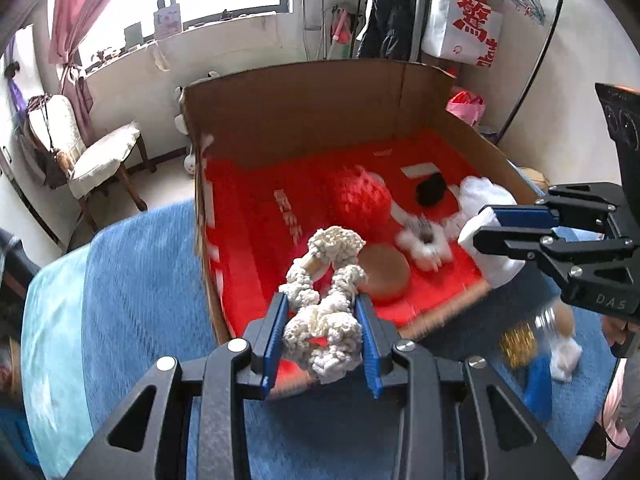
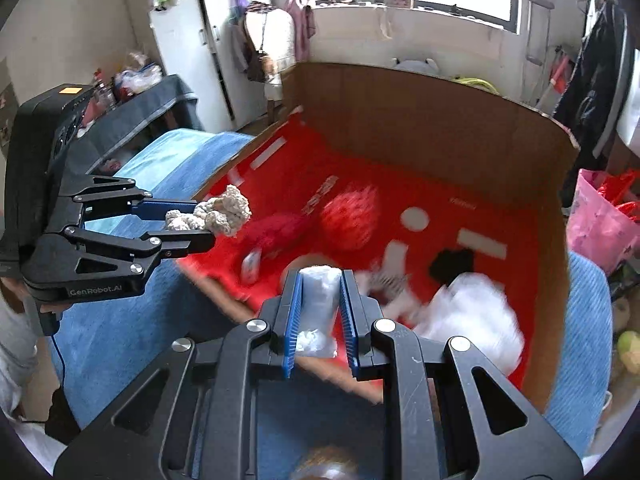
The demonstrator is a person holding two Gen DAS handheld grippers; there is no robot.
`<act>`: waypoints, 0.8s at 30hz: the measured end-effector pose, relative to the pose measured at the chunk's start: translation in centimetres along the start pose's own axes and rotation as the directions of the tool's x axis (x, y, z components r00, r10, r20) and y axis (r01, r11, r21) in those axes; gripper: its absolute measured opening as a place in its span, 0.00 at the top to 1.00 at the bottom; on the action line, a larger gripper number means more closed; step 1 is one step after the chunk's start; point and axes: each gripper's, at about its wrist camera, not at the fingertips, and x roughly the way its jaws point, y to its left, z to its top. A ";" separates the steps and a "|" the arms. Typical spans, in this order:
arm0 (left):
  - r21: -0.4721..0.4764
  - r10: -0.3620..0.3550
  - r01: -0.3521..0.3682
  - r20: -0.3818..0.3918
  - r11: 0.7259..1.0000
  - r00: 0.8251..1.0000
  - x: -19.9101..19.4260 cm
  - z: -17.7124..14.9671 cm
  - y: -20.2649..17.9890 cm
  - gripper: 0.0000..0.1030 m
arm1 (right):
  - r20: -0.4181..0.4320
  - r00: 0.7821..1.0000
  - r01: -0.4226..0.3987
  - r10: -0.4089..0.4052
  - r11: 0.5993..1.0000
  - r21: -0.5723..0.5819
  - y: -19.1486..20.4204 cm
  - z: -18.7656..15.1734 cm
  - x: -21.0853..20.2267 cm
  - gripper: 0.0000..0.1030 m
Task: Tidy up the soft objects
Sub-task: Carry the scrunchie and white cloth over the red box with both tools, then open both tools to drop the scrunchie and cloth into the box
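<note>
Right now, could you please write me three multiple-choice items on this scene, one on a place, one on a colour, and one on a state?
1. Where does the brown round cushion lie?
A. on the chair
B. inside the cardboard box
C. on the windowsill

2. What colour is the box's inner floor?
A. red
B. green
C. yellow

3. What is the left claw doing?
A. hanging open and empty
B. shut on a black item
C. shut on the cream knitted toy

Answers: 1 B, the cushion rests on the box floor beside the red knitted ball. 2 A, the lining is bright red. 3 C, both blue pads press the toy's sides; the right claw likewise grips a white soft item.
</note>
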 end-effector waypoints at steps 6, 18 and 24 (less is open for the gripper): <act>0.000 0.021 -0.021 -0.058 1.000 0.998 4.1 5.1 1.2 0.65 | -0.058 0.997 0.047 -0.045 0.998 0.039 -3.8 3.8 3.3 0.82; -0.073 0.030 -0.047 -0.226 0.996 0.974 13.0 9.9 2.8 0.65 | -0.248 0.968 0.068 -0.032 0.988 0.138 -9.2 7.3 12.4 0.82; -0.070 0.053 -0.072 -0.244 0.995 0.968 15.0 10.3 2.4 0.64 | -0.286 0.957 0.087 -0.039 0.984 0.157 -10.2 7.3 14.0 0.82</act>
